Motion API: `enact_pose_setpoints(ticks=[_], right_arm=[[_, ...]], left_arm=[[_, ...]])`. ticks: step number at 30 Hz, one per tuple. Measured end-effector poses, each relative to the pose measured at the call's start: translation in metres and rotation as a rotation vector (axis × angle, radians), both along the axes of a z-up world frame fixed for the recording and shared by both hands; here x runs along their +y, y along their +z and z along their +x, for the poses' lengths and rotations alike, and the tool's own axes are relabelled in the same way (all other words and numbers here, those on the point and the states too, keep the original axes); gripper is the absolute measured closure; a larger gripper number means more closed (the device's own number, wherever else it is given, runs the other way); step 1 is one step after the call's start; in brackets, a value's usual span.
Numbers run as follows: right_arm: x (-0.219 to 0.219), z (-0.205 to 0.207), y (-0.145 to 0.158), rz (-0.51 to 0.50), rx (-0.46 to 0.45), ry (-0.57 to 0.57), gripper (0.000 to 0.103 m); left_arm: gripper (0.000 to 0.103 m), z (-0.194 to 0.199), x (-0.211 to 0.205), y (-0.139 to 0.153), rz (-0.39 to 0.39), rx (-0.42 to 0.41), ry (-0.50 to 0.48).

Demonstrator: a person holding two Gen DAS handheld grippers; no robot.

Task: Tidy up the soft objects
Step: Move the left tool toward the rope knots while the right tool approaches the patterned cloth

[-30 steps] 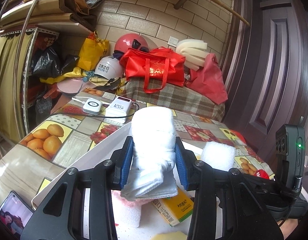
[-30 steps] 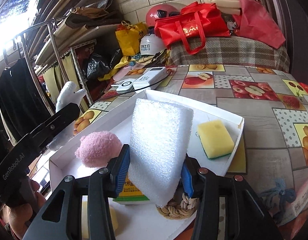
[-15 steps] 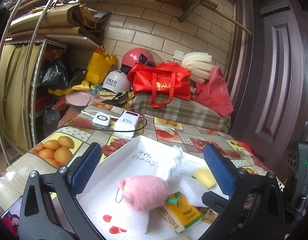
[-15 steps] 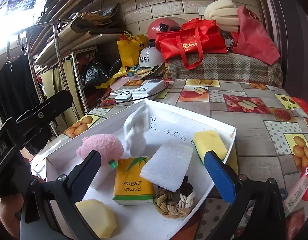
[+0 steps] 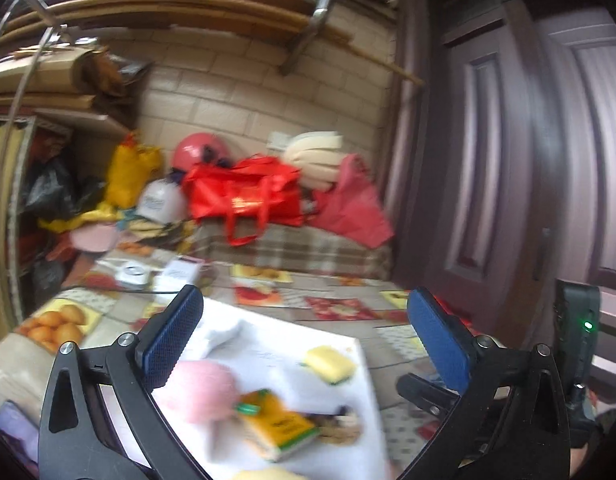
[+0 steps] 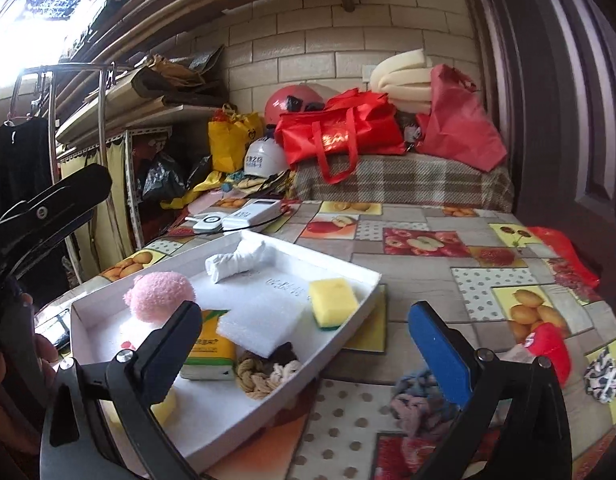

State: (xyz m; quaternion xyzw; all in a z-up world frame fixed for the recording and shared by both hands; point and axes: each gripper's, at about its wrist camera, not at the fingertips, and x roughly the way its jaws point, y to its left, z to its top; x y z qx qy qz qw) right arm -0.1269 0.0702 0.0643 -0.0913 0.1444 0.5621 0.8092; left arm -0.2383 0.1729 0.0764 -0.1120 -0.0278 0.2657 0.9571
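Observation:
A white tray (image 6: 348,268) on the fruit-print table holds a rolled white towel (image 6: 236,260), a pink pompom (image 6: 160,298), a white foam sheet (image 6: 260,320), a yellow sponge (image 6: 332,300), a tissue pack (image 6: 210,352) and a braided rope knot (image 6: 264,376). My right gripper (image 6: 304,344) is open and empty above the tray's near right edge. My left gripper (image 5: 304,336) is open and empty above the tray (image 5: 364,400); that view is blurred, showing the pompom (image 5: 200,390), sponge (image 5: 330,364), tissue pack (image 5: 276,428) and towel (image 5: 224,334).
A cloth scrap (image 6: 420,404), a red item (image 6: 548,344) and a patterned scrunchie (image 6: 604,376) lie on the table right of the tray. White devices (image 6: 236,216) sit behind it. Red bags (image 6: 340,136) and helmets stand at the back. A door (image 6: 568,120) is at the right.
Both grippers opened and drew back. The left let go of the rolled towel and the right let go of the foam sheet; both now lie in the tray.

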Motion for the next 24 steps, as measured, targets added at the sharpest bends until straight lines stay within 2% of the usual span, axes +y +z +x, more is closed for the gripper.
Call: enact_pose_setpoints(ticks=[2, 5, 7, 8, 10, 12, 14, 17, 20, 24], right_arm=[[-0.017, 0.008, 0.002, 0.013, -0.037, -0.037, 0.000], [-0.044, 0.026, -0.003, 0.003, -0.079, -0.108, 0.000], [-0.059, 0.042, -0.007, -0.010, -0.067, -0.170, 0.000], [-0.068, 0.054, -0.007, -0.018, -0.049, -0.210, 0.000], [-0.084, 0.073, -0.008, -0.033, -0.022, -0.290, 0.000], [-0.105, 0.097, -0.007, 0.009, 0.040, -0.364, 0.000], [-0.127, 0.119, -0.008, 0.065, 0.105, -0.437, 0.000], [-0.148, 0.140, -0.011, 0.093, 0.167, -0.525, 0.000], [-0.161, 0.153, -0.017, 0.130, 0.259, -0.562, 0.000], [-0.164, 0.162, -0.024, 0.115, 0.321, -0.576, 0.000]], left_arm=[[0.000, 0.017, -0.017, -0.004, -0.003, 0.026, -0.102], [0.000, 0.060, -0.045, -0.014, -0.013, 0.156, -0.245], [0.000, 0.084, -0.065, -0.020, 0.016, 0.234, -0.310], [0.000, 0.091, -0.072, -0.019, 0.029, 0.241, -0.332], [0.000, 0.098, -0.083, -0.017, 0.057, 0.233, -0.346], [0.000, 0.101, -0.089, -0.018, 0.077, 0.255, -0.325], [0.000, 0.102, -0.085, -0.018, 0.056, 0.256, -0.303], [0.000, 0.100, -0.071, -0.021, -0.006, 0.235, -0.266], [0.000, 0.098, -0.059, -0.024, -0.061, 0.226, -0.258], [0.000, 0.100, -0.058, -0.026, -0.071, 0.235, -0.258]])
